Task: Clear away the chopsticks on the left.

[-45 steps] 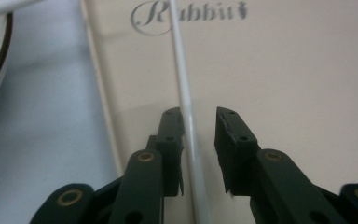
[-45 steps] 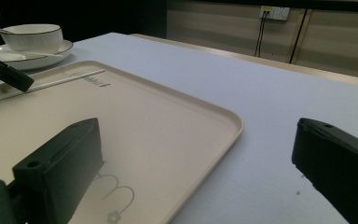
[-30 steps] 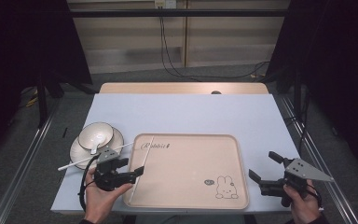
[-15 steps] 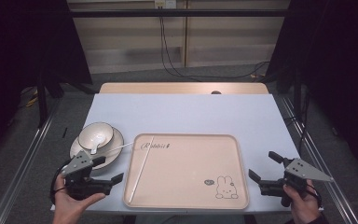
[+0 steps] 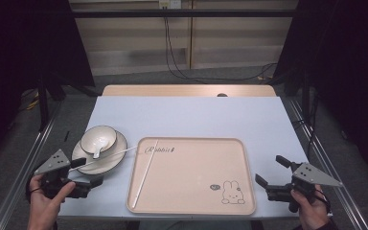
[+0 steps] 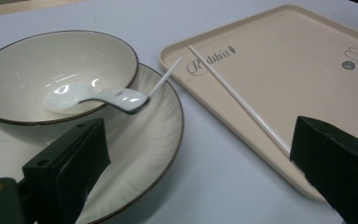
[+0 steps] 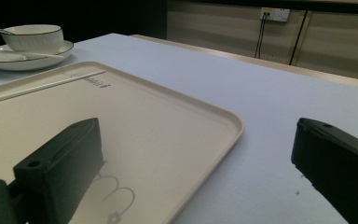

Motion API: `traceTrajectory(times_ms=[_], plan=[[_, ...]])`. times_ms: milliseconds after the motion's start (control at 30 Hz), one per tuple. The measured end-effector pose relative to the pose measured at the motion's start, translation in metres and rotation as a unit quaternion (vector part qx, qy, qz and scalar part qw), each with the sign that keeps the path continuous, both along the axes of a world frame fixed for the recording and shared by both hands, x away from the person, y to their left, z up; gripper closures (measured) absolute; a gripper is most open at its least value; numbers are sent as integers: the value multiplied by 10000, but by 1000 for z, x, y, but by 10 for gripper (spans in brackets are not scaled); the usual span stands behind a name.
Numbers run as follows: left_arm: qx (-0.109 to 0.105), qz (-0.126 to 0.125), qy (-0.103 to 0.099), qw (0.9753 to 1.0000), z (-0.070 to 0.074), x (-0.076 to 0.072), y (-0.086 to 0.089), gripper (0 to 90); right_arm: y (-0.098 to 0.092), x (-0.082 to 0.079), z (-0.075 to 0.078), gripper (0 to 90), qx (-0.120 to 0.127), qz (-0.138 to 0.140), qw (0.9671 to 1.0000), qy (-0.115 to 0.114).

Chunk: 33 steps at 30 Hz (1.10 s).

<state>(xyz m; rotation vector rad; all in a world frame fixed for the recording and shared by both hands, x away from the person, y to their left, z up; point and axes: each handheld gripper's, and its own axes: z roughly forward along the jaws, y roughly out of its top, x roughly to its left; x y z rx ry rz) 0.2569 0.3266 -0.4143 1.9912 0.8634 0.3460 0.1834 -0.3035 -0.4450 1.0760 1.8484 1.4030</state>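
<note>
- On the worktop (image 5: pixel 196 117), a beige tray (image 5: pixel 196 201) carries one white chopstick (image 5: pixel 145 173).
- Left claw (image 5: pixel 90 173) gapes wide beside the plate (image 5: pixel 117 153).
- Right claw (image 5: pixel 270 172) gapes wide, empty.

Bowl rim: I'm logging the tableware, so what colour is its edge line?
Dark brown, a thin line around the cream bowl; clearest in the left gripper view.

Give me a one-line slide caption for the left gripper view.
Open tongs face a spoon in a bowl on a plate, one chopstick on the tray.
</note>
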Motion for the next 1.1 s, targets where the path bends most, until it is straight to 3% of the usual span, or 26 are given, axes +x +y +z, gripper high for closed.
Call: traceTrajectory(times_ms=[100, 133, 300, 467, 567, 600, 833, 900, 967, 1033, 1100], plan=[[75, 33, -82, 9999, 0, 4, 8, 62, 0, 0, 0, 13, -4, 7, 10000, 1], [196, 74, -106, 9997, 0, 10, 15, 62, 0, 0, 0, 14, -5, -21, 10000, -2], [203, 52, 189, 9996, -3, 25, 26, 104, 0, 1, -1, 18, -25, 55, 10000, 24], [353, -99, 267, 9990, -7, 35, 30, 92, 0, 1, 0, 17, -35, 57, 10000, 5], [434, -128, 333, 9984, -11, 40, 31, 129, 0, 1, -1, 17, -26, 37, 10000, 11], [585, -196, 348, 9975, -15, 43, 32, 154, 0, 1, -1, 18, -23, 43, 10000, 9], [793, -353, 438, 9953, -23, 52, 36, 441, 0, 1, -1, 18, -27, 43, 10000, 21], [944, -392, 534, 9933, -26, 55, 34, 481, 0, 1, -1, 18, -29, 48, 10000, 16], [935, -405, 529, 9934, -26, 56, 34, 496, 0, 1, -1, 18, -29, 42, 10000, 16], [1005, -455, 605, 9921, -26, 57, 31, 580, 0, 1, -1, 19, -36, 57, 10000, 12], [1142, -561, 665, 9896, -25, 59, 29, 604, 0, 1, -1, 19, -30, 53, 10000, 16]])
